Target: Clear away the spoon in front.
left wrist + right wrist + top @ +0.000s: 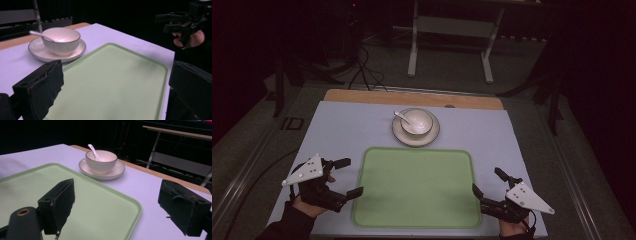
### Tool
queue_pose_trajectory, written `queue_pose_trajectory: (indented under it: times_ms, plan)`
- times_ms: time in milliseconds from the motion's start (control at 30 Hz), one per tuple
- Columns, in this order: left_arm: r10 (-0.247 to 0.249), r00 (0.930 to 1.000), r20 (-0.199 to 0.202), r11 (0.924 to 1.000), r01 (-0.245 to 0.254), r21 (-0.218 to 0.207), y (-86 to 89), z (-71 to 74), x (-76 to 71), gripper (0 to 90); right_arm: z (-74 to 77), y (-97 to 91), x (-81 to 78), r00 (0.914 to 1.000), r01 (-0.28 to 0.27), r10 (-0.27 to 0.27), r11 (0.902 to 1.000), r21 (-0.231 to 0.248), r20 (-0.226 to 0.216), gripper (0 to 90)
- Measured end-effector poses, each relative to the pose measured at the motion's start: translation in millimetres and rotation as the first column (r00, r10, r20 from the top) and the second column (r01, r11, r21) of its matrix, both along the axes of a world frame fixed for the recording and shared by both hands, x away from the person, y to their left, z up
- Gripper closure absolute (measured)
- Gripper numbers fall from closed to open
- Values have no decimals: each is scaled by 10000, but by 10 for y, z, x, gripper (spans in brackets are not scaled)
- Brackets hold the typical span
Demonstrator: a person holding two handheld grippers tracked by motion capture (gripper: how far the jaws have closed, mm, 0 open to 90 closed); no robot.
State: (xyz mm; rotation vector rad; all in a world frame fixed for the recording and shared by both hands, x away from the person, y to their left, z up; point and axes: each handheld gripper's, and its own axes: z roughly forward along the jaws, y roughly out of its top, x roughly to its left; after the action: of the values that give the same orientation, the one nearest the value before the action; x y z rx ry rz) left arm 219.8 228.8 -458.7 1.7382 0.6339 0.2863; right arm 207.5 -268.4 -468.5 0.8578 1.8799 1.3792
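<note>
Your left gripper (347, 177) and right gripper (486, 181) flank the green tray (414, 187), jaws spread, empty. Nothing is grasped yet; the bowl (416, 121) beyond likely comes next.

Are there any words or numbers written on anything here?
No words or numbers can be read anywhere.
Bowl, saucer, spoon and green tray: plain, nothing written on them.
Grey plates on the left tool and right tool: just white dots, no writing.
</note>
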Motion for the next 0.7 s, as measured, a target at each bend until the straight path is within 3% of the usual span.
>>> queue_pose_trajectory:
  times_ms: [100, 367, 700]
  plan:
    - [-51, 9996, 282, 9996, 44, 274, -63, 120, 52, 0, 3, -1, 0, 9999, -105, 106, 9999, 93, -66, 137]
    - [-101, 9979, 633, 9994, 79, 347, -134, 333, 213, 0, 13, -5, -9, 9997, -217, 218, 9996, 173, -92, 136]
    - [51, 9984, 570, 9987, -79, 496, -239, 440, 492, 0, 21, 1, -21, 9998, -213, 214, 9996, 159, -54, 135]
